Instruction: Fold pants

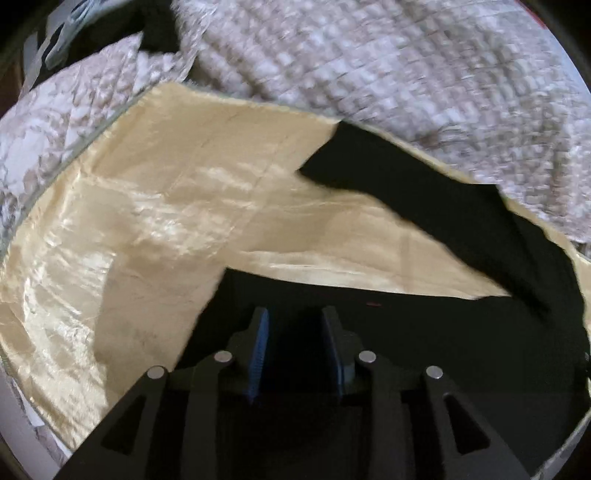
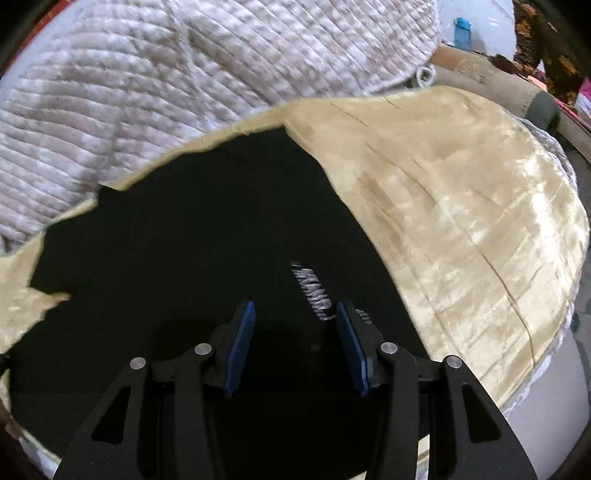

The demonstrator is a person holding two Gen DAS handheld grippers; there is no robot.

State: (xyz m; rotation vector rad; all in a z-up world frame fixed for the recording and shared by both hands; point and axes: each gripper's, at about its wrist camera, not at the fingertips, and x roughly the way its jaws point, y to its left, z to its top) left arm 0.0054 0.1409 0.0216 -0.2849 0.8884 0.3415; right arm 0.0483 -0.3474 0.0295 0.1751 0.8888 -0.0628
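Note:
Black pants (image 1: 424,332) lie spread on a shiny cream blanket (image 1: 155,206). In the left wrist view one dark leg (image 1: 369,166) runs up toward the far edge. My left gripper (image 1: 295,314) hovers over the pants, jaws apart with a gap between the blue pads, nothing between them. In the right wrist view the pants (image 2: 203,229) fill the middle, with white lettering (image 2: 312,291) printed on the cloth. My right gripper (image 2: 295,308) is open just above the cloth, beside the lettering.
A quilted pale pink bedspread (image 2: 166,74) is bunched behind the blanket (image 2: 461,206), also in the left wrist view (image 1: 369,55). At the far right are a rolled carpet (image 2: 480,70), a blue item (image 2: 461,27) and dark patterned cloth (image 2: 546,44). The bed edge (image 2: 546,398) drops at right.

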